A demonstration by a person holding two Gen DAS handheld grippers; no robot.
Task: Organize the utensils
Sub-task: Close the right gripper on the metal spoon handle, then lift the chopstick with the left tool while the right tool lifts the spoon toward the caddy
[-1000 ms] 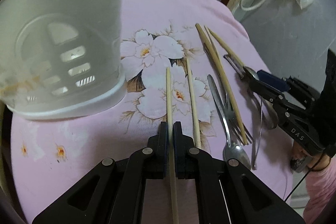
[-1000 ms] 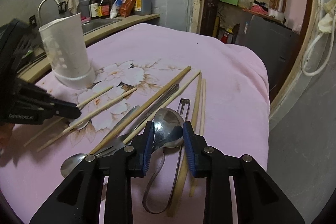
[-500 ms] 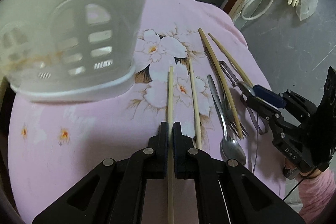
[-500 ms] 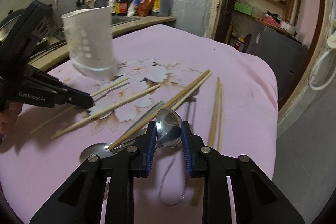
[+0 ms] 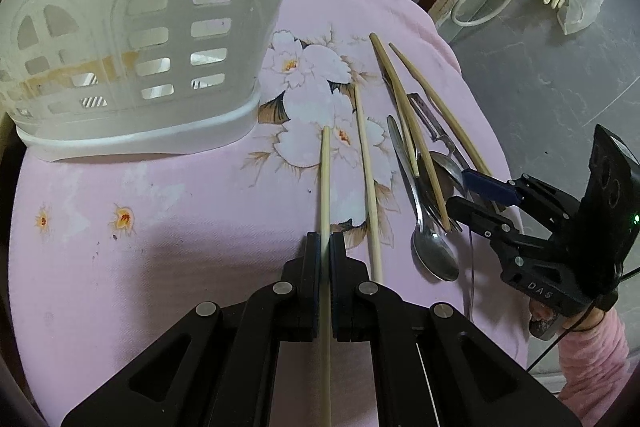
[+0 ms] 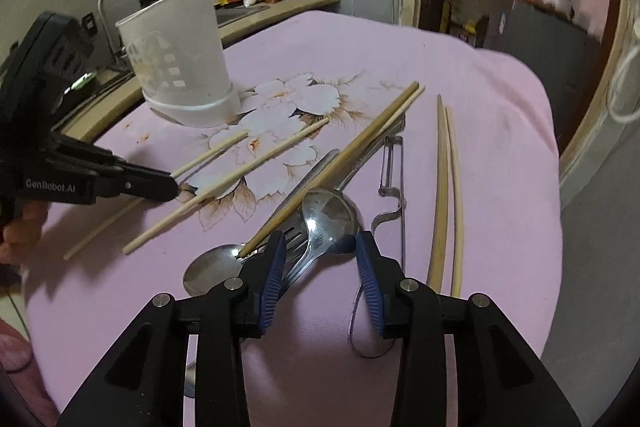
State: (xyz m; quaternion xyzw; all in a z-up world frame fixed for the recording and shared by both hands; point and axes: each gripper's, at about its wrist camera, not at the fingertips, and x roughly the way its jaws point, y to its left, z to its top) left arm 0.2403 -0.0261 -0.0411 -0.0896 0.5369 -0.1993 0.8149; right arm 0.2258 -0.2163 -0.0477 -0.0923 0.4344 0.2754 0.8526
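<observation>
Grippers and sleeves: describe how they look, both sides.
Both are black, angular frames with silver bolts. The right gripper has ribbed blue pads on its fingers and "DAS" lettering, a green light and a thin cable. The left gripper reads "GenRobot.AI". A fuzzy pink sleeve covers the right wrist.

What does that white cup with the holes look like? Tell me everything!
The white cup is a plastic utensil holder, wider at its open top, with arched window-shaped slots in its wall and a thick rim around its base. An orange-brown stain rings it inside. It stands upright on the pink flowered cloth; no utensil shows inside.
</observation>
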